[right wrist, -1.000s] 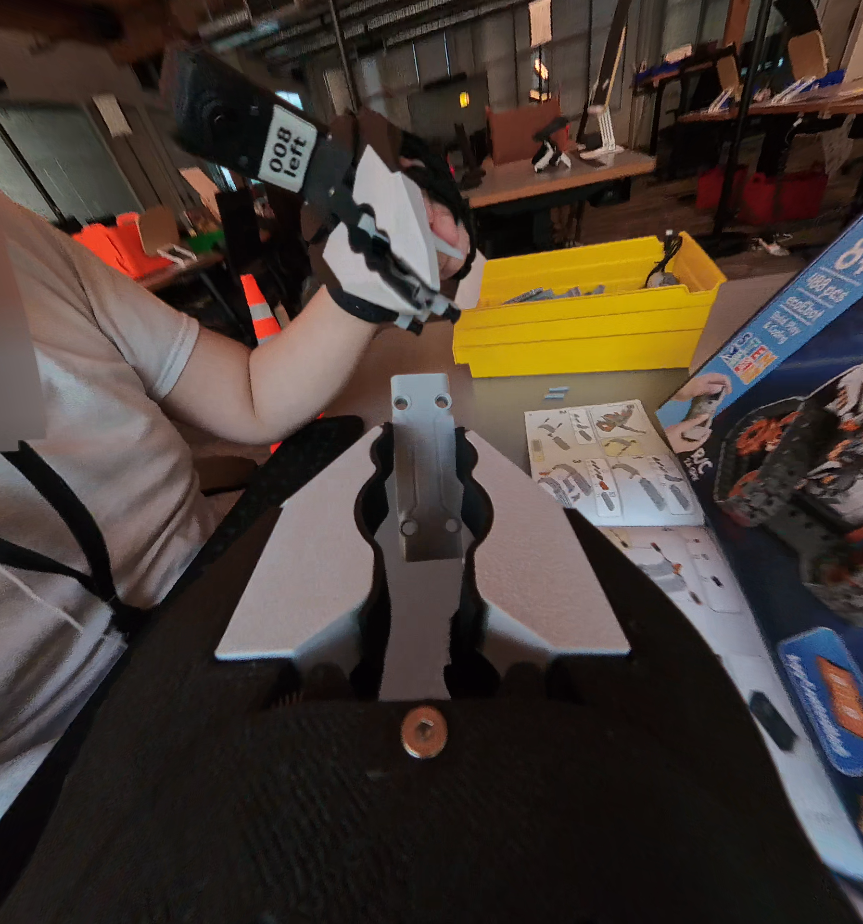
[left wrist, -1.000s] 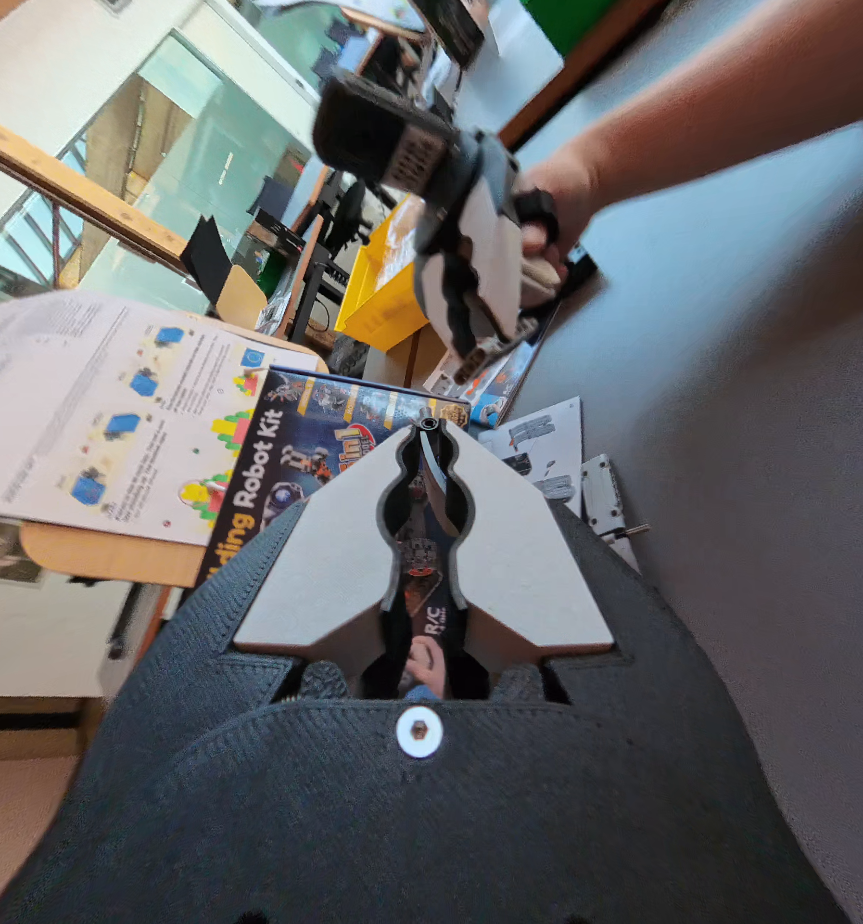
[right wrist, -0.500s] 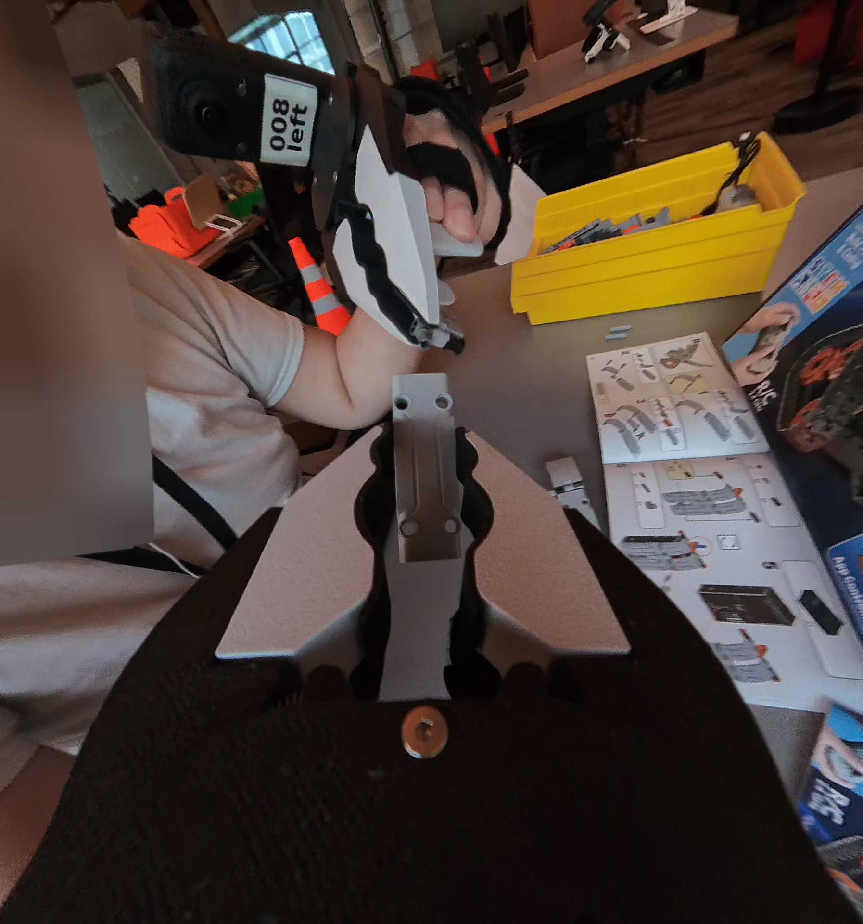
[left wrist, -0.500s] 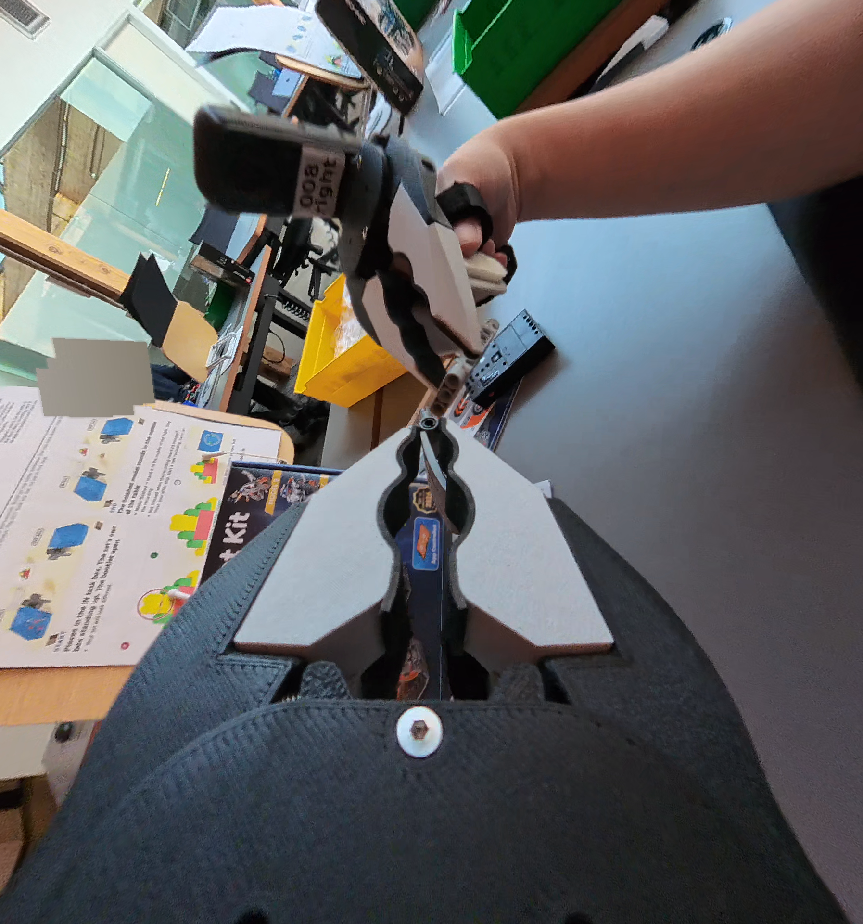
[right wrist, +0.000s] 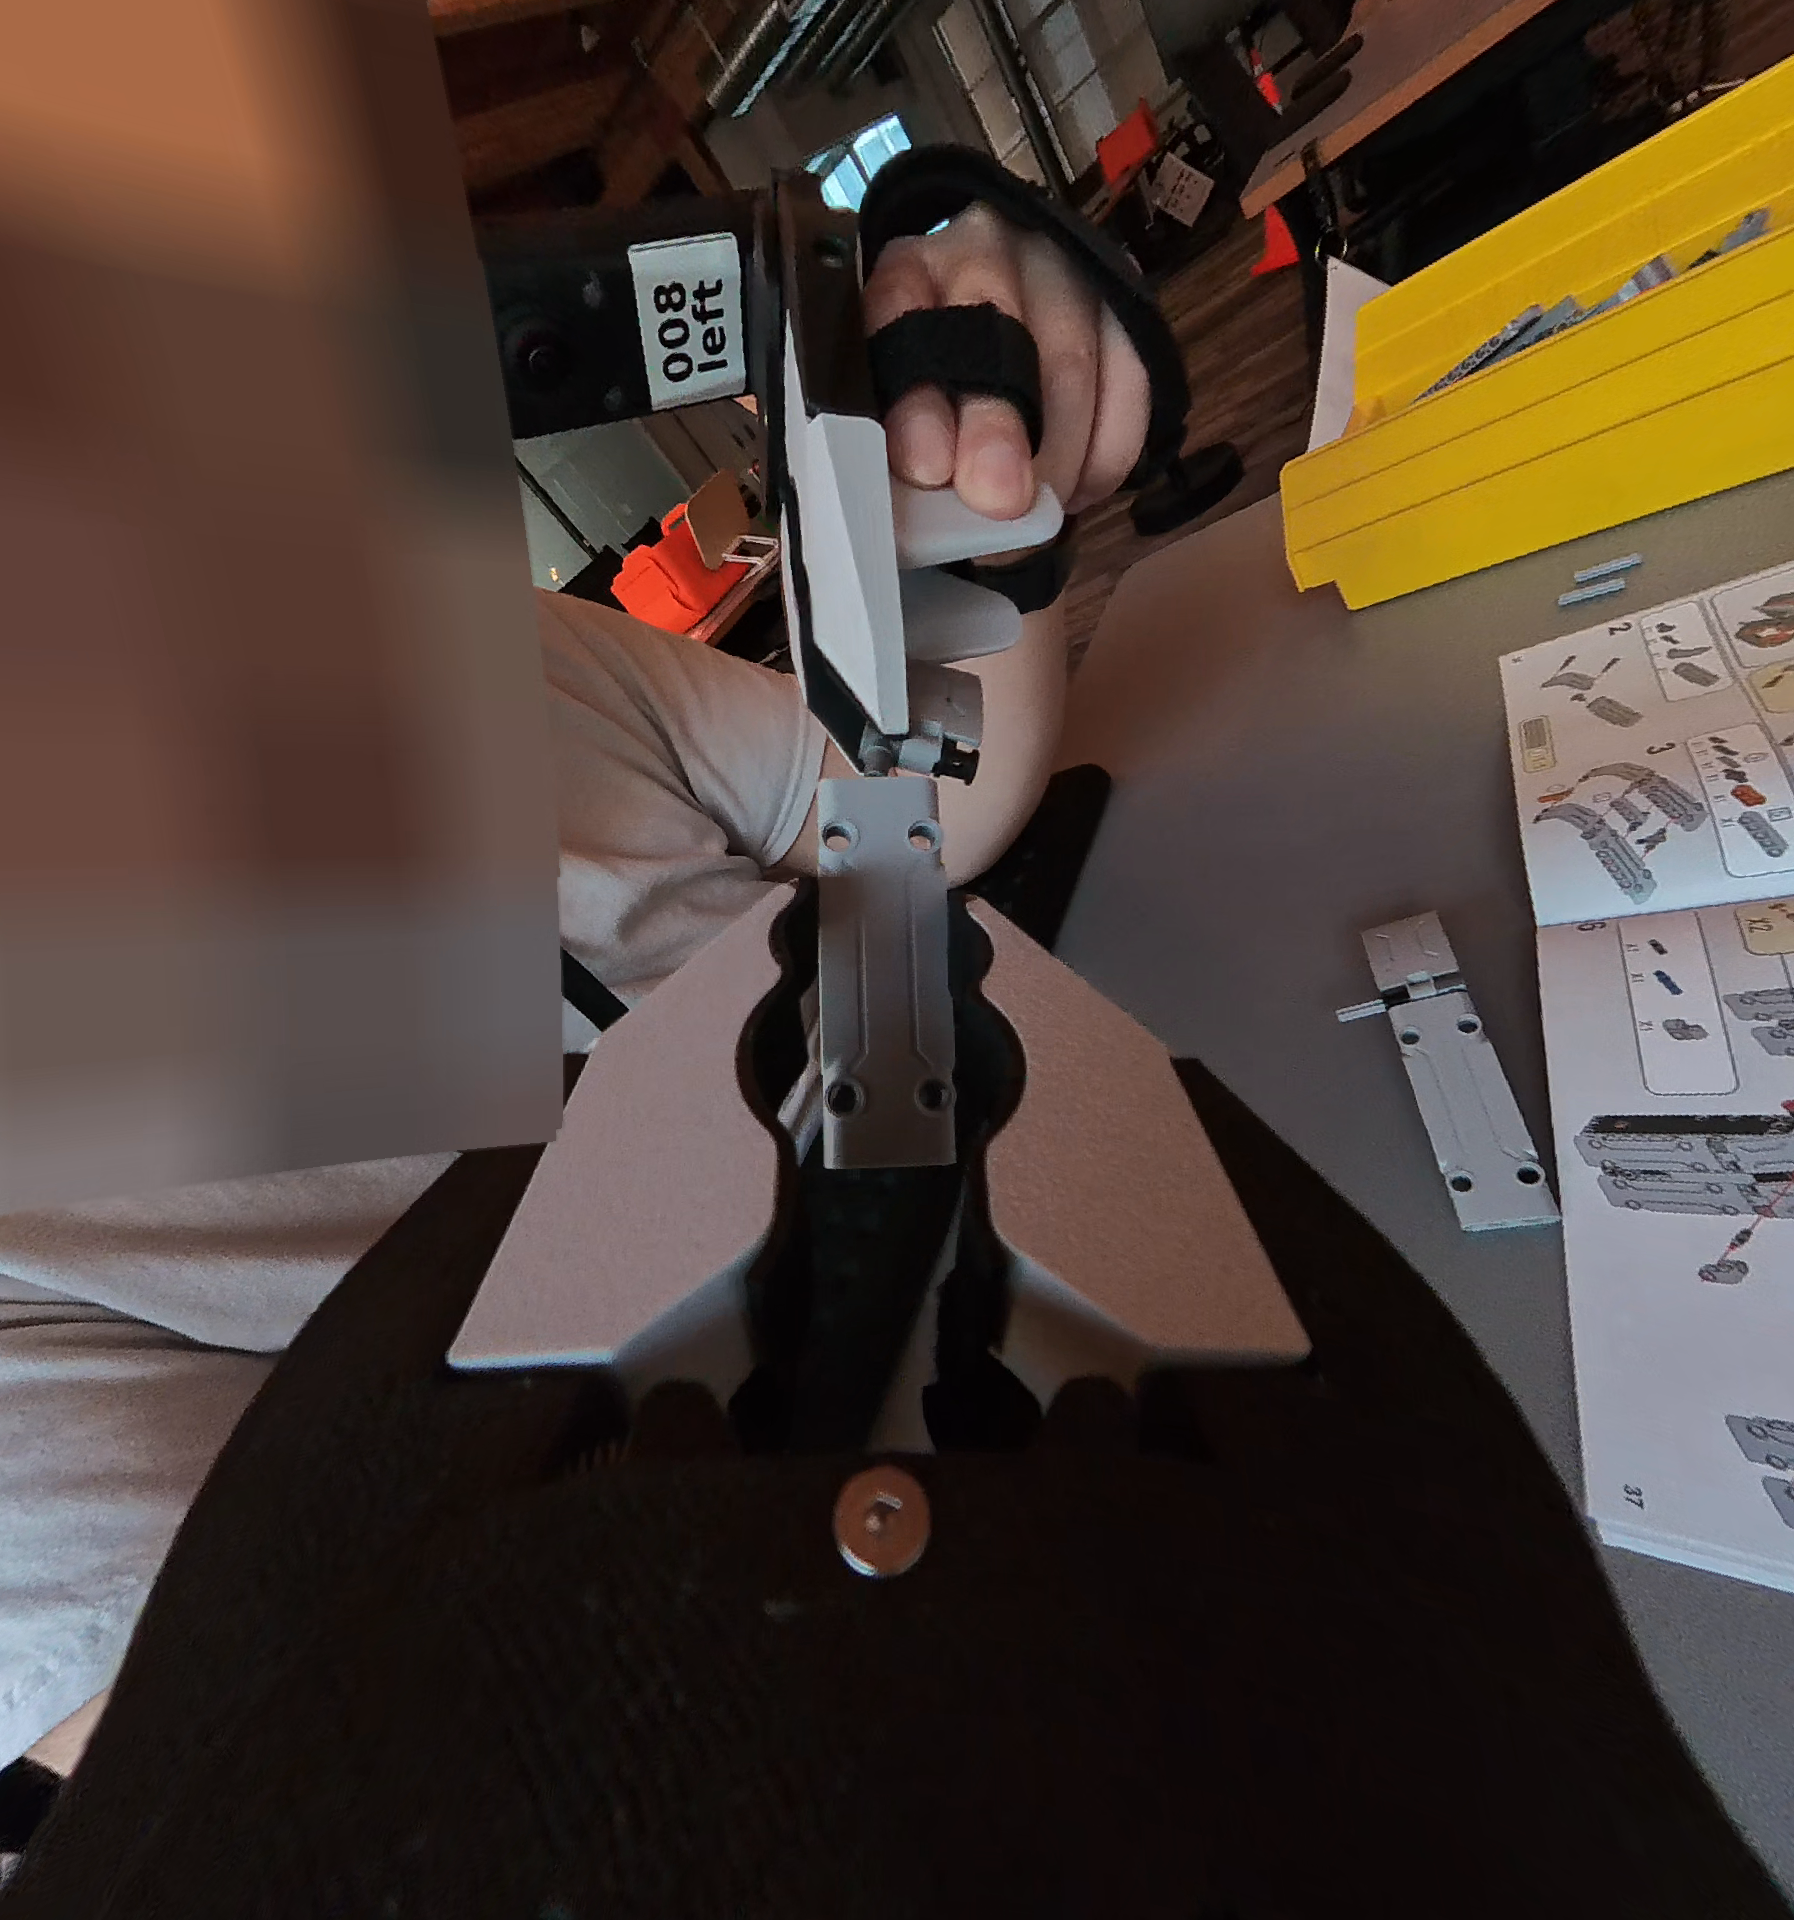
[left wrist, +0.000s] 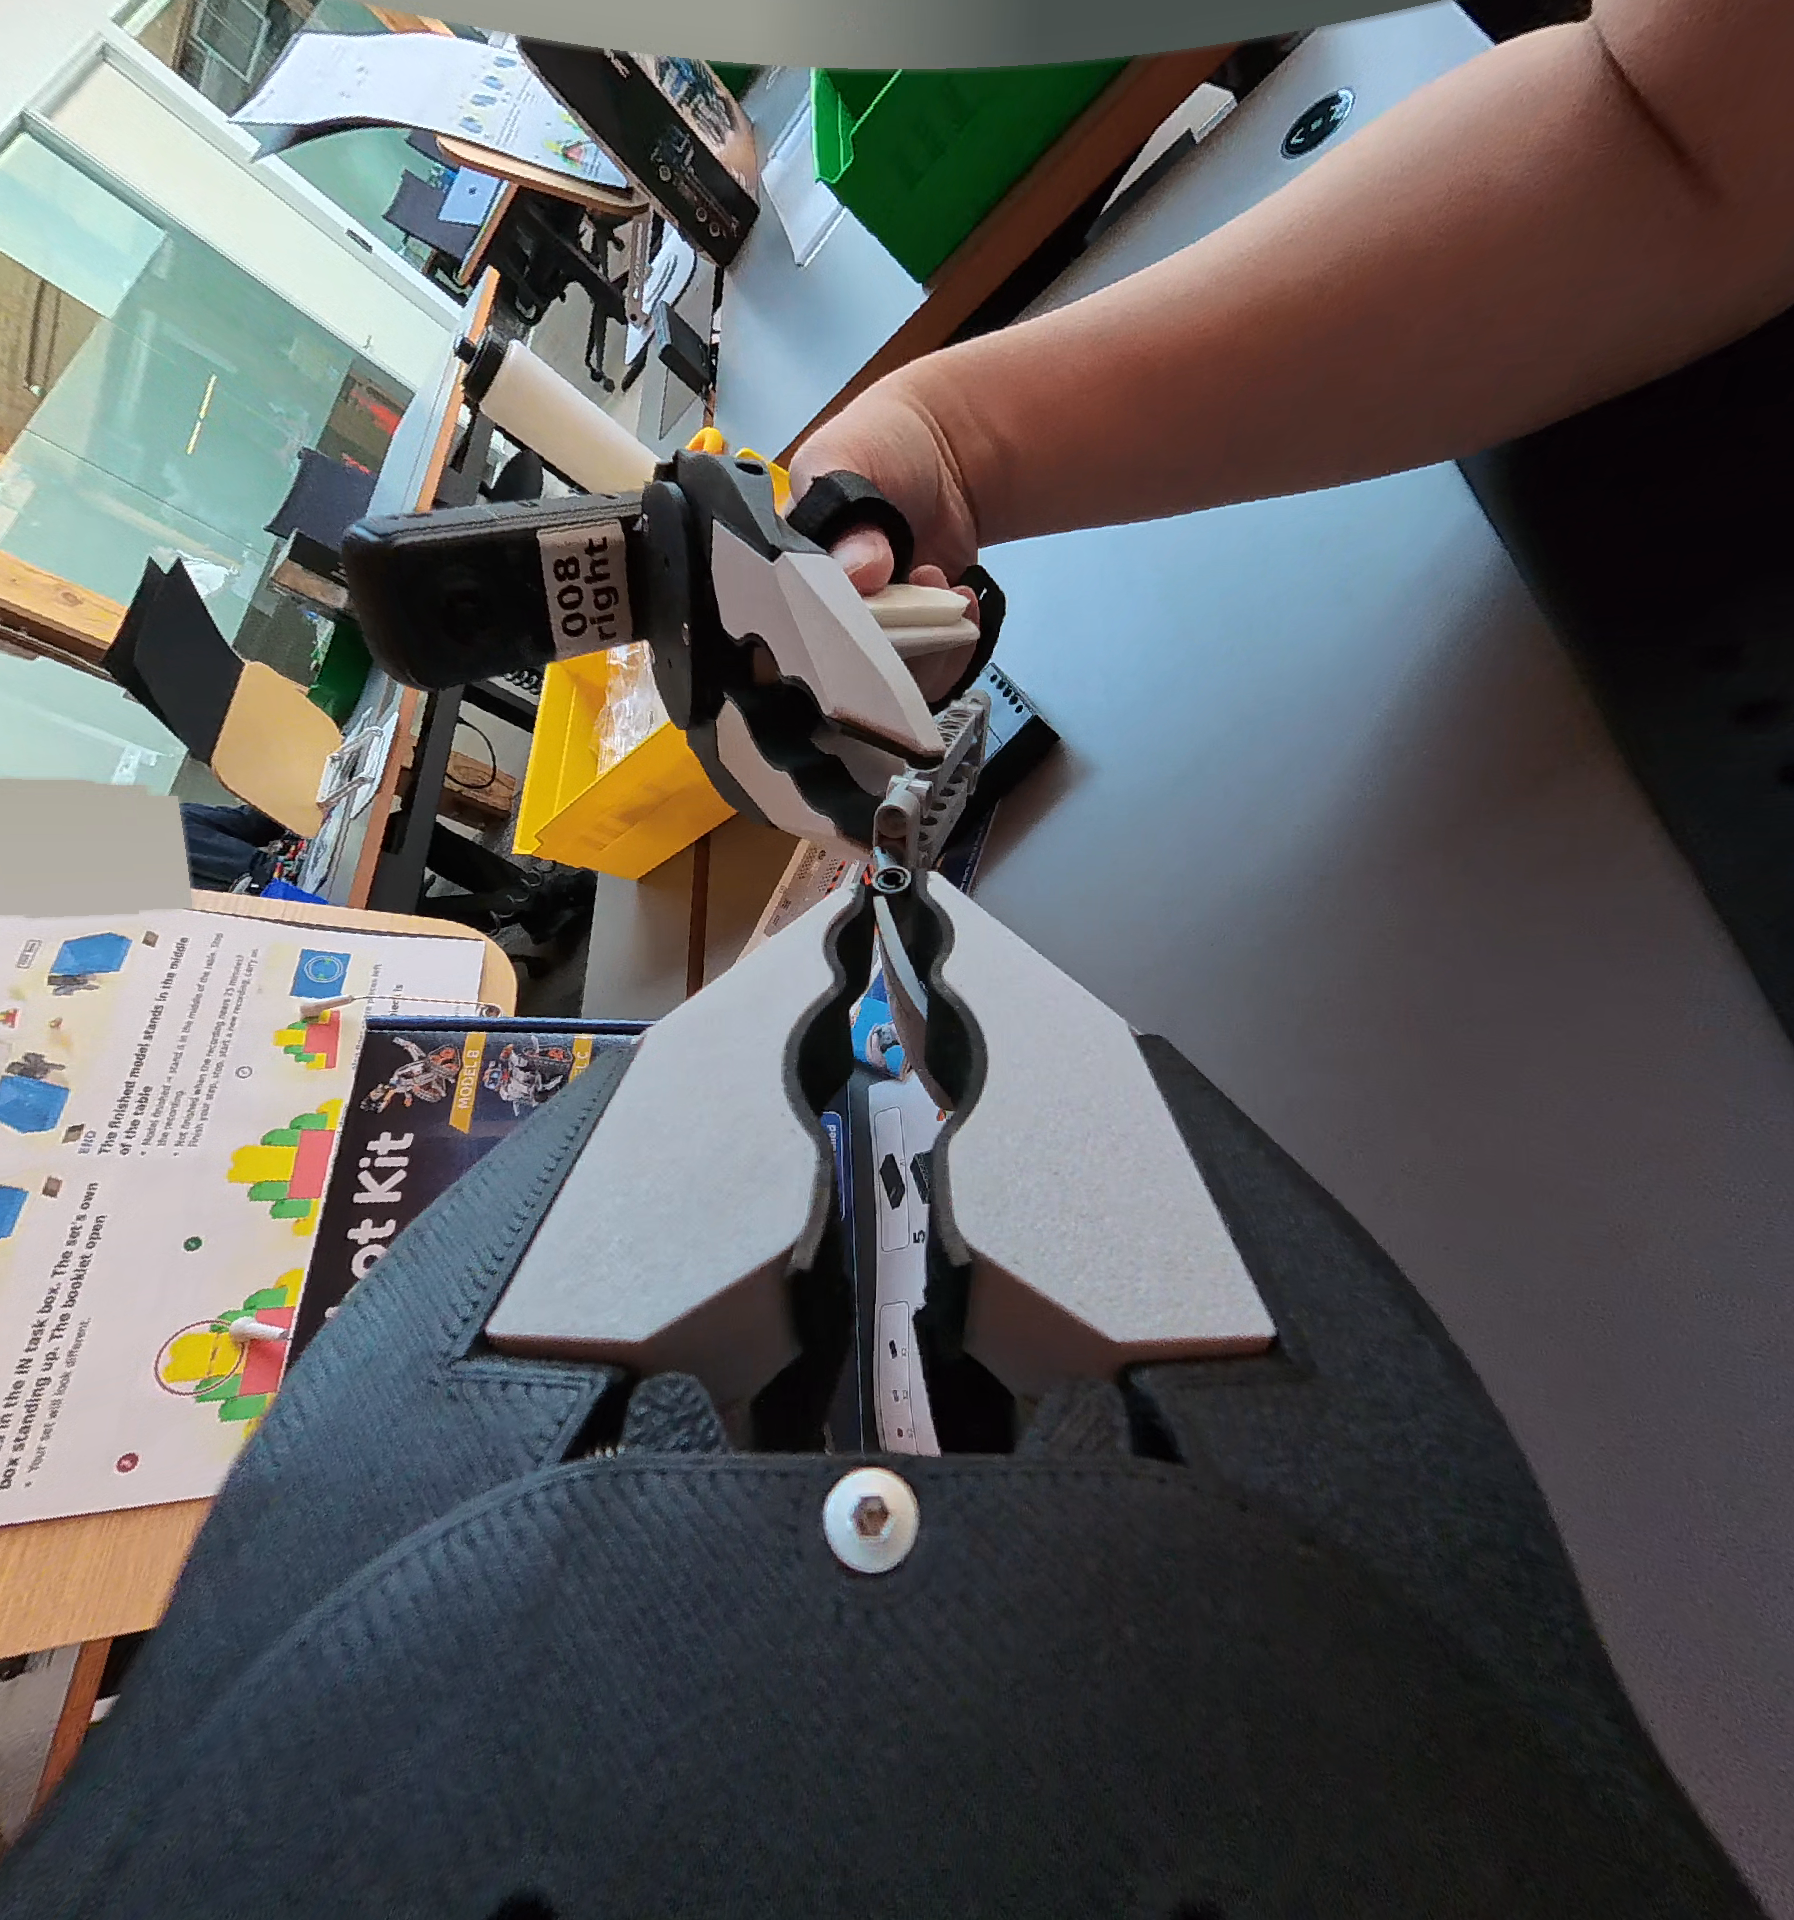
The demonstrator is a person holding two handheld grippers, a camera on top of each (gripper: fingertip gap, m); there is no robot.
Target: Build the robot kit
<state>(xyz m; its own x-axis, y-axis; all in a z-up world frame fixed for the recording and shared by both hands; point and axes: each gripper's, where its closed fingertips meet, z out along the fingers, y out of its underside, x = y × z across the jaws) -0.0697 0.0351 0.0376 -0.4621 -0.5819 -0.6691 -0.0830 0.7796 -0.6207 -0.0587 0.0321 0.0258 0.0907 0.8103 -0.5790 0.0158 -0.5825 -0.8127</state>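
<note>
My left gripper (left wrist: pixel 888 906) is shut on a small grey connector with a black pin (left wrist: pixel 889 881). I see the connector edge-on between the fingers. My right gripper (right wrist: pixel 880 906) is shut on a flat grey panel with holes (right wrist: pixel 882 977) that sticks out past the fingertips. The two grippers face each other tip to tip above the grey table (left wrist: pixel 1392 935). In the left wrist view the right gripper (left wrist: pixel 872 774) holds the panel (left wrist: pixel 934 790) end-on against the pin. In the right wrist view the left gripper (right wrist: pixel 877 727) holds the connector (right wrist: pixel 924 743) just at the panel's top edge.
A second grey panel (right wrist: pixel 1454 1081) lies on the table beside an open instruction booklet (right wrist: pixel 1703 935). A yellow parts bin (right wrist: pixel 1599 395) stands at the back. A dark kit box (left wrist: pixel 425 1122) and a printed sheet (left wrist: pixel 93 1195) are at the left. A person's torso (right wrist: pixel 664 790) is close behind. Both grippers' tips are close together, under 4 cm apart.
The two grippers have come together. The right one dropped from high up to tip level, and the held panel and connector now meet end to end. Both stayed shut.
</note>
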